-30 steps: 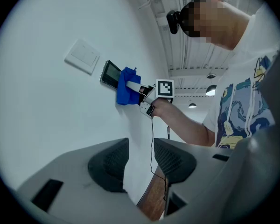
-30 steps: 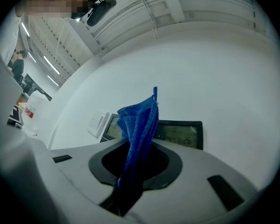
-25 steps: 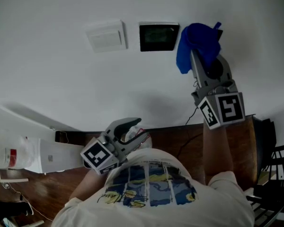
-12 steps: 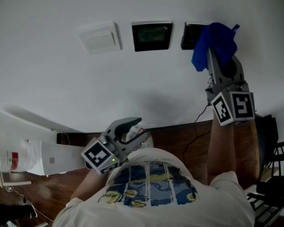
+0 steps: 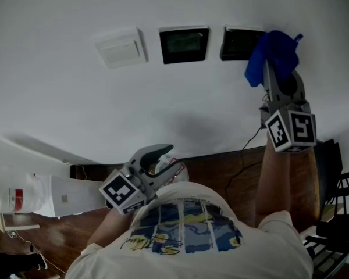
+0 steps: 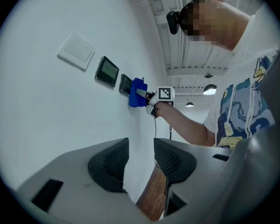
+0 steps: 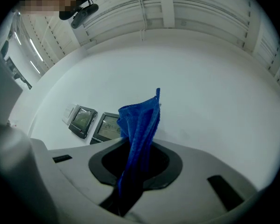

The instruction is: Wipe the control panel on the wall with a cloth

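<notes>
Two dark control panels are mounted side by side on the white wall, one (image 5: 184, 44) in the middle and a second (image 5: 238, 43) to its right. My right gripper (image 5: 274, 68) is raised to the wall and shut on a blue cloth (image 5: 273, 54), which rests against the second panel's right edge. The right gripper view has the cloth (image 7: 139, 125) standing up out of the jaws, with both panels (image 7: 107, 126) (image 7: 82, 120) to its left. My left gripper (image 5: 163, 158) hangs low by the person's chest, slightly open and holding nothing. From the left gripper view, the cloth (image 6: 137, 93) and panels (image 6: 106, 71) are far off.
A white wall switch (image 5: 119, 47) sits left of the panels. Below the wall runs a dark wooden floor (image 5: 221, 167) with a thin cable (image 5: 244, 150). A white object with a red label (image 5: 23, 193) lies low at the left, and a black chair (image 5: 337, 202) stands at the right.
My right gripper has carried the cloth to the right along the wall, uncovering the second panel. The left gripper has stayed put.
</notes>
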Demonstrator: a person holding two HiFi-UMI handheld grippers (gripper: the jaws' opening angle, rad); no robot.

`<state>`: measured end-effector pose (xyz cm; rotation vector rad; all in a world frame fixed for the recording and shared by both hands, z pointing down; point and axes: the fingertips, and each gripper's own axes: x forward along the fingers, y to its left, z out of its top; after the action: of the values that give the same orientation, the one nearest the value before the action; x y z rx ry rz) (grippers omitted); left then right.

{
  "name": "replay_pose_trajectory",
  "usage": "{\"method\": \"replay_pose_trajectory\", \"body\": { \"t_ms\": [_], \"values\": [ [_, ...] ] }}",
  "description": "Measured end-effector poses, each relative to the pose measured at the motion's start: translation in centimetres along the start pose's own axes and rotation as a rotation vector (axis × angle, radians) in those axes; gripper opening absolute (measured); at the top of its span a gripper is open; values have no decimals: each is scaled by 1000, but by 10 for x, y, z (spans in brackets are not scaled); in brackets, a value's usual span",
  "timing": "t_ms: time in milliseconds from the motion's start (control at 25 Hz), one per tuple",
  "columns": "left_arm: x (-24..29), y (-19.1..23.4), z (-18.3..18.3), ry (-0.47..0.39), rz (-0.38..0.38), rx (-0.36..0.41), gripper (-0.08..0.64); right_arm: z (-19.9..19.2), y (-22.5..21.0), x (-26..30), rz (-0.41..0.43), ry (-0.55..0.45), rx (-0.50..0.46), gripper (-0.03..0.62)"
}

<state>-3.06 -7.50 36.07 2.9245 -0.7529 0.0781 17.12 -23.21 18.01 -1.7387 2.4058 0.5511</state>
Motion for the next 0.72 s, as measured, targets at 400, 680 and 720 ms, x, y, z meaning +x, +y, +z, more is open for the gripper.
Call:
{"method": "replay_pose_trajectory", "body": {
  "t_ms": [400,680,720],
  "values": [
    [-2,2,-1,1,-4,3,144,0,-14,-11,-43,3,-4,86],
    [-5,3,-4,7,-5,5,144,21,59,-20,116,-30,13,86],
    [-5,4,-4,7,-5,7,144,22,71,-18,145,-33,16,86]
  ]
}}
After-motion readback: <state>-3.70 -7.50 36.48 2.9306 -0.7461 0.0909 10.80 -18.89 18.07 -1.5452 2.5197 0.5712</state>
